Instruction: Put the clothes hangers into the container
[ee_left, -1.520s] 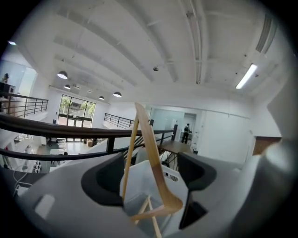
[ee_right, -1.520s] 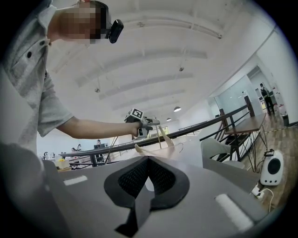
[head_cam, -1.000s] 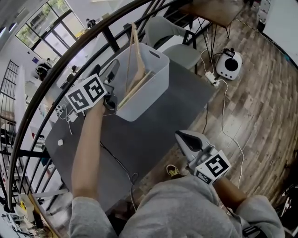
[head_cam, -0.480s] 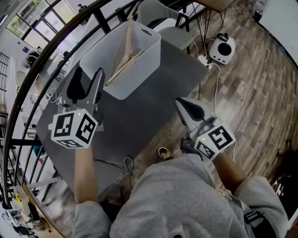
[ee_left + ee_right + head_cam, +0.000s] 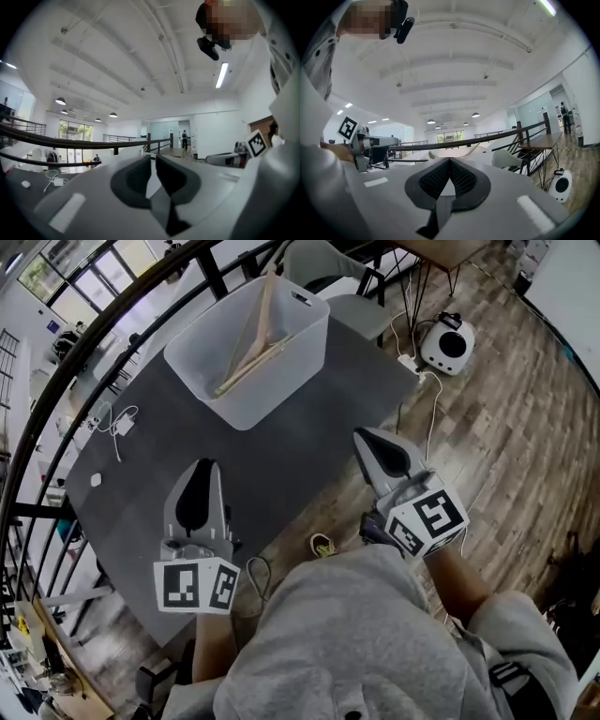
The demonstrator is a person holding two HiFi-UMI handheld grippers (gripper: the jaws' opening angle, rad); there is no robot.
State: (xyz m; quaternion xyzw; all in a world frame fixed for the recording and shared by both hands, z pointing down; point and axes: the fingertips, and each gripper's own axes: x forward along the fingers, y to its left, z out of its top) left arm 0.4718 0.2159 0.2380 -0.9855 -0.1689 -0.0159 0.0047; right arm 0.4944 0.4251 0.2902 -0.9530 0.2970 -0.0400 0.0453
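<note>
The white container [image 5: 281, 381] stands at the far part of the grey tabletop [image 5: 281, 465]. The wooden clothes hangers [image 5: 246, 362] lie inside the container. They lean on its wall, and one end rises above its far rim.

The left hand-held gripper [image 5: 201, 470] is on the near side of the container, well apart from it, and its tips point toward the container. Its jaws are closing, with only a narrow gap between them and nothing in that gap.

The right hand-held gripper [image 5: 375, 442] is to the near right of the container, also well apart from it. Its jaws are together and hold nothing. Neither hand-held gripper touches the hangers.

A white charger with cable [image 5: 122, 423] lies left of the container.
</note>
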